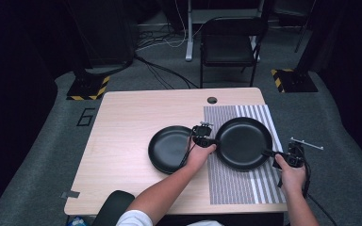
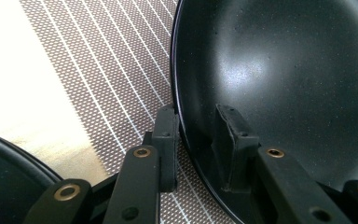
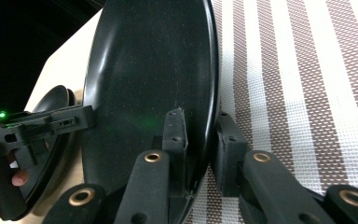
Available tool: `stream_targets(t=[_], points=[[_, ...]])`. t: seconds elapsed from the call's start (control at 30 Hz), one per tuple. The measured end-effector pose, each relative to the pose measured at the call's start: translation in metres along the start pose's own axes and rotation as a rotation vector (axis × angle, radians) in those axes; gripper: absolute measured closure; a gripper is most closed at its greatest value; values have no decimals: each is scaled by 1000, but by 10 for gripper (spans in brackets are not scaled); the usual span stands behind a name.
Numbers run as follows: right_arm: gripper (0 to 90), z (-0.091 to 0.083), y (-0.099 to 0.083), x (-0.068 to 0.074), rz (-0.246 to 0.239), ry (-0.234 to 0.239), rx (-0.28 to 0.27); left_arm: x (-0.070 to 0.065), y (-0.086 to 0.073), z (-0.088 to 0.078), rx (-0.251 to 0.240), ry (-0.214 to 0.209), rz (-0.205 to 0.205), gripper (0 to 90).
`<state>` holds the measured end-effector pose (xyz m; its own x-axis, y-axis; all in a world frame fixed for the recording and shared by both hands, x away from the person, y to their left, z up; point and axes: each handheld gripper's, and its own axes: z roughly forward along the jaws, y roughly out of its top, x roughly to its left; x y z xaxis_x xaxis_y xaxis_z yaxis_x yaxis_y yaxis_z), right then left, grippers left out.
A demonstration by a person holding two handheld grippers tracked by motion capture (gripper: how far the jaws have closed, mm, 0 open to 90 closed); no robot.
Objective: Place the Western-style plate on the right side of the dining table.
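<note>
A large black pan (image 1: 243,142) lies on a striped mat (image 1: 233,186) at the right half of a wooden table (image 1: 122,141), gripped from two sides by a person working a pair of tongs. The left tongs (image 1: 213,141) reach in from the pan's left edge; in the left gripper view they (image 2: 196,140) straddle the rim, one jaw outside over the mat (image 2: 112,74) and one inside the pan (image 2: 284,70), pinching the wall between them. The right tongs (image 1: 269,153) meet the pan at its lower right edge; the right gripper view shows them (image 3: 200,140) closed on the rim in the same manner, one jaw against the dark inner face of the pan (image 3: 149,65) and the other outside above the mat (image 3: 298,79). A second, smaller black pan (image 1: 169,148) sits on the bare table just left of the first, beside the left hand (image 1: 199,155). The right hand (image 1: 292,176) holds its tool past the mat's right border. Beyond the table stands a black chair (image 1: 228,47).
</note>
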<state>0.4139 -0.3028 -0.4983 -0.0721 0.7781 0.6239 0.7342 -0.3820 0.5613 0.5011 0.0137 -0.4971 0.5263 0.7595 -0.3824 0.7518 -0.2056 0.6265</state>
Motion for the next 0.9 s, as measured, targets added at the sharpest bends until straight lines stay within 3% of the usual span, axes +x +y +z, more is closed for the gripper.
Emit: stream_targets(t=[0.27, 0.9], points=[[773, 1, 0, -1, -5, -6, 7, -1, 0, 0, 13, 13, 19, 697], [764, 4, -1, -5, 20, -23, 26, -1, -1, 5, 26, 13, 13, 698]])
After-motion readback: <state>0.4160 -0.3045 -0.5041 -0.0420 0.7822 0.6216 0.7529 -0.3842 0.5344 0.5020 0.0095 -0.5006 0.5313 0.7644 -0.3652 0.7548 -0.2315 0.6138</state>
